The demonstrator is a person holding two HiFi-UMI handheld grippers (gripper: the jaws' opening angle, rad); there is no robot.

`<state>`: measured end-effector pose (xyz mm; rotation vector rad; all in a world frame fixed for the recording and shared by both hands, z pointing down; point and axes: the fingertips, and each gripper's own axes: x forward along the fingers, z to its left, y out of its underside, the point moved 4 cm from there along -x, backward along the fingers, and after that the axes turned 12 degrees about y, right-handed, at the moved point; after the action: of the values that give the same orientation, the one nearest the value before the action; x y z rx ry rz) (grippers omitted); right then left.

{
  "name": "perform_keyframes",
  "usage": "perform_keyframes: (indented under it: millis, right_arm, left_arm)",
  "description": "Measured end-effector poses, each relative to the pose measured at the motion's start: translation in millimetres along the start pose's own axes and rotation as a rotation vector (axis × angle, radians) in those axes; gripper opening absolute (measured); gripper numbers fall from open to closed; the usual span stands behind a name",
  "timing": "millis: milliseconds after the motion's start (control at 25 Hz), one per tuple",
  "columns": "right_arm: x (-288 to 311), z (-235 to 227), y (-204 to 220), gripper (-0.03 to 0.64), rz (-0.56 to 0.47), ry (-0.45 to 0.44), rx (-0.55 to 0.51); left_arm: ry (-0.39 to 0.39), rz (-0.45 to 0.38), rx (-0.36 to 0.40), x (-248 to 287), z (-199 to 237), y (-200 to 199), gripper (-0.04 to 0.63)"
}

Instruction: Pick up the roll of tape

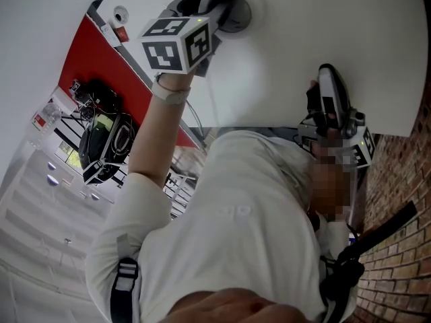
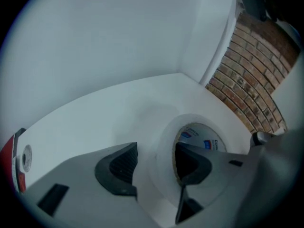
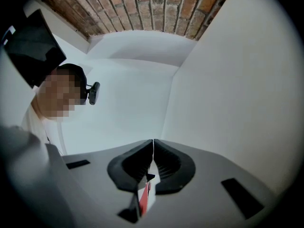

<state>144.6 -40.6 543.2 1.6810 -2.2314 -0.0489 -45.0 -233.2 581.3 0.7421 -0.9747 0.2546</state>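
Observation:
The roll of tape (image 2: 164, 141) is white with a printed core and lies flat on the white table (image 2: 95, 127). My left gripper (image 2: 156, 151) points down over it, its jaws astride the roll's wall. One finger (image 2: 190, 163) is inside the core hole and the other (image 2: 121, 167) is outside, with a small gap to the roll. In the head view the left gripper (image 1: 217, 7) covers most of the roll of tape (image 1: 237, 15). My right gripper (image 3: 153, 144) is held level away from the tape, its jaws together with nothing between them, and it also shows in the head view (image 1: 327, 73).
A brick wall (image 2: 251, 75) stands beyond the table's far corner. A small round white and red thing (image 2: 24, 159) lies at the table's left edge beside a red panel (image 1: 94, 66). The person's white shirt (image 1: 236, 227) fills the lower head view.

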Motion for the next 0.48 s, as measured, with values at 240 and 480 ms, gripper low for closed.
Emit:
perform_keyframes:
  millis: [240, 480]
  right_arm:
    - [-3.1, -1.3, -0.8, 0.023, 0.012, -0.002, 0.000]
    - [-1.3, 3.7, 0.3, 0.023, 0.032, -0.010, -0.010]
  left_arm:
    - [-0.054, -0.027, 0.014, 0.7, -0.7, 2.1, 0.190]
    - [-0.088, -0.058, -0.032, -3.5, 7.3, 2.8, 0.126]
